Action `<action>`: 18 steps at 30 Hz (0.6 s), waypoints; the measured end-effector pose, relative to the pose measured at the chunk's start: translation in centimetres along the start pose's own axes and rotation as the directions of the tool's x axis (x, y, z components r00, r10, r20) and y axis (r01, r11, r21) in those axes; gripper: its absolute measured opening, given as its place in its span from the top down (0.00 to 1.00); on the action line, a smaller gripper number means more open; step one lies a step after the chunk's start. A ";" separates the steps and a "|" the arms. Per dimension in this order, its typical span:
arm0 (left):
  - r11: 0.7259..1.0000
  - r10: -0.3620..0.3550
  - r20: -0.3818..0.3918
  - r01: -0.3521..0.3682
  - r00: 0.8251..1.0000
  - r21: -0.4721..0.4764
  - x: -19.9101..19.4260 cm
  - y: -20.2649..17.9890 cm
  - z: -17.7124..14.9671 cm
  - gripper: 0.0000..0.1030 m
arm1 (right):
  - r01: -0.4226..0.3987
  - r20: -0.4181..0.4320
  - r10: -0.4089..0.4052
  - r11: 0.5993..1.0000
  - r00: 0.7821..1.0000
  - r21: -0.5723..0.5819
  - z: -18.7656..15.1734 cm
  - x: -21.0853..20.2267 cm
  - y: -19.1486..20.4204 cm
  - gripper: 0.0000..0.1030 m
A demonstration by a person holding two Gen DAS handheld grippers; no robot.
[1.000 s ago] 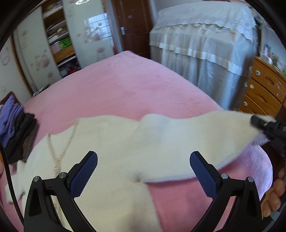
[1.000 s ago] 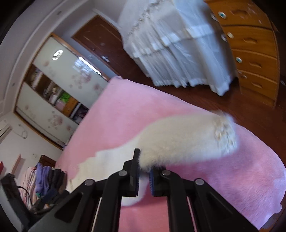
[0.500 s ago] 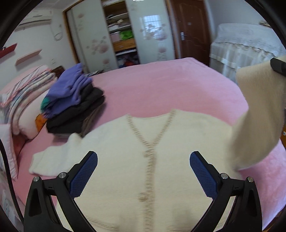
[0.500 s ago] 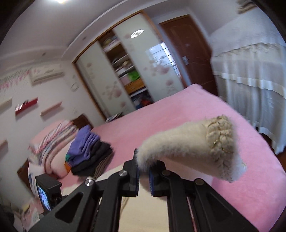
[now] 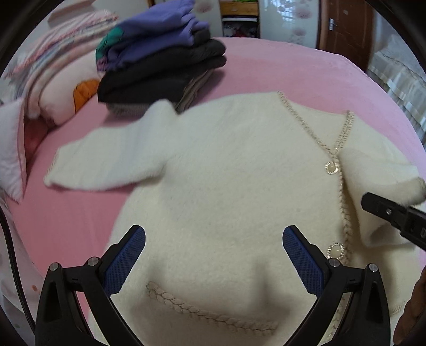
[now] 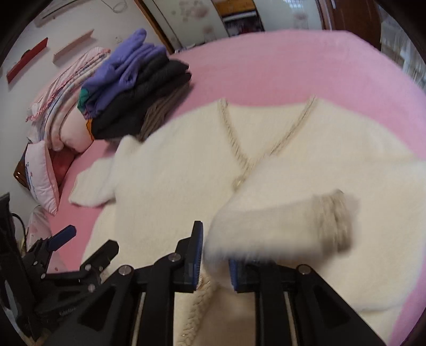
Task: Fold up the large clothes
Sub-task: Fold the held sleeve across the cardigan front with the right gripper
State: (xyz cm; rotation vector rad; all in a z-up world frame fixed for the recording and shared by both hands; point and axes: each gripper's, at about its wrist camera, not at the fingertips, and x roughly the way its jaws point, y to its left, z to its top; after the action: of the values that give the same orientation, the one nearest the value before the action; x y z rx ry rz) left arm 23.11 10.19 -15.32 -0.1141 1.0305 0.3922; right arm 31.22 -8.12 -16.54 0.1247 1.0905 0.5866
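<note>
A cream fuzzy cardigan (image 5: 226, 173) lies spread front-up on the pink bed (image 5: 293, 66), with braided trim and round buttons. Its left sleeve (image 5: 106, 159) lies stretched out flat. The right sleeve (image 6: 279, 226) is folded in over the chest and sits between the jaws of my right gripper (image 6: 214, 255). Those jaws are opening, and the blurred sleeve is slipping loose of the pads. My left gripper (image 5: 213, 255) hovers wide open over the cardigan's lower body, holding nothing. It also shows at the lower left of the right wrist view (image 6: 87, 242).
A stack of folded clothes (image 5: 159, 61), purple on top and black beneath, stands on the bed just beyond the left sleeve. Pillows and quilts (image 5: 53, 66) pile up at the far left. A wardrobe and a brown door (image 5: 343, 24) stand behind the bed.
Both grippers swung left across the bed. The right one carried the right sleeve from the bed's edge over onto the cardigan's chest, and its jaws have parted. The left stayed open.
</note>
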 end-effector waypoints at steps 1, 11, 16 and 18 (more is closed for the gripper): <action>1.000 -0.011 -0.011 0.010 1.000 -0.013 0.4 0.1 0.0 0.01 | 0.004 0.004 -0.004 1.000 1.000 -0.001 -0.4 0.0 0.1 0.75; 0.983 -0.181 0.037 0.180 0.983 0.029 -0.7 -2.2 0.4 0.01 | -0.082 0.128 0.074 0.995 0.989 0.059 -2.1 -6.0 -0.3 0.59; 0.953 -0.246 0.064 0.229 0.967 0.199 -2.3 -8.1 1.2 0.01 | -0.116 0.216 0.081 0.981 0.973 0.153 -4.4 -9.6 -2.8 0.52; 0.929 -0.238 0.053 0.211 0.970 0.303 -2.3 -11.7 1.0 0.01 | -0.115 0.237 0.066 0.973 0.969 0.198 -5.4 -10.5 -4.2 0.52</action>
State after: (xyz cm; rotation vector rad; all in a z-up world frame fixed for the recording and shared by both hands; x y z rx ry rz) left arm 27.26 -0.97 -13.89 0.0537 0.9652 0.0311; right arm 24.74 -17.94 -12.32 0.4197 0.9230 0.5233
